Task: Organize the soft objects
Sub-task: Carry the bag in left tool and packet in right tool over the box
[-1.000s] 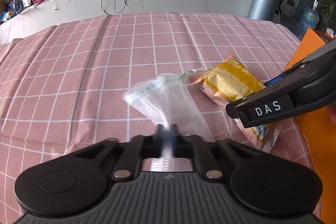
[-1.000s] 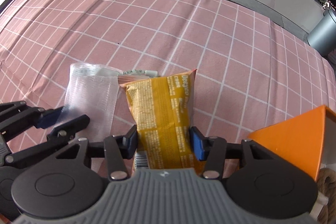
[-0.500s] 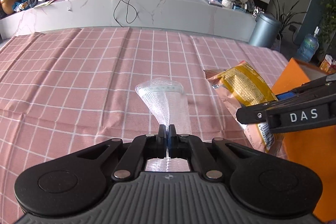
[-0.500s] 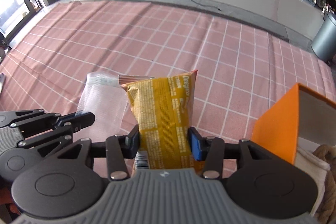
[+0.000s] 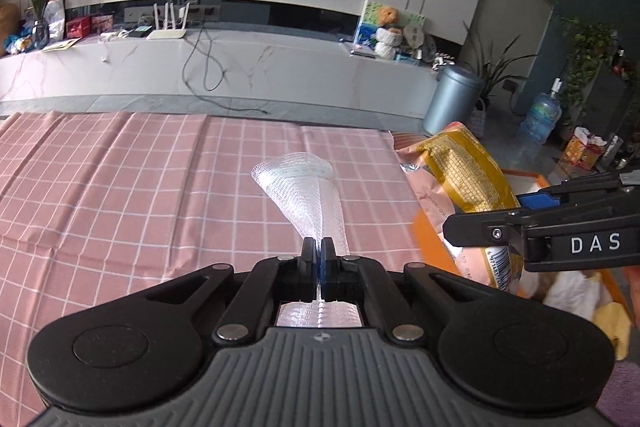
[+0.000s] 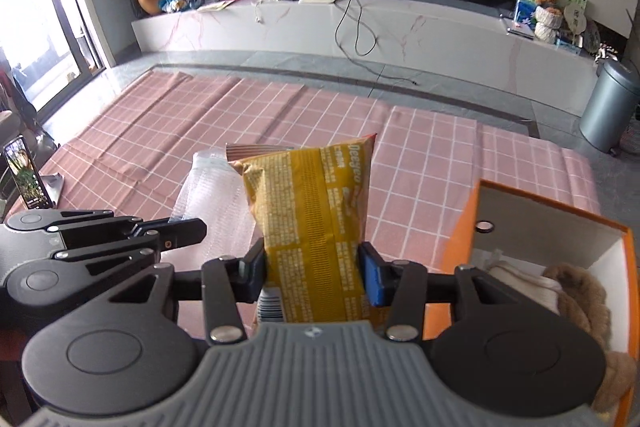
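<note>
Item, right gripper (image 6: 312,269): clamps yellow snack bag (image 6: 310,211) aloft, orange box (image 6: 552,211) alongside (lower gently, release inside); left gripper (image 5: 319,255): pinches clear bubble pouch (image 5: 306,193), held clear

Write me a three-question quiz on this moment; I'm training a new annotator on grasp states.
1. True or false: the left gripper is open.
2. What does the right gripper hold?
A. clear bubble-wrap bag
B. yellow snack packet
C. brown plush
3. Fill in: the orange box sits to the ______ of the snack packet in the right wrist view.

Key
1. False: it is pinched shut on the clear bubble-wrap bag.
2. B
3. right
</note>
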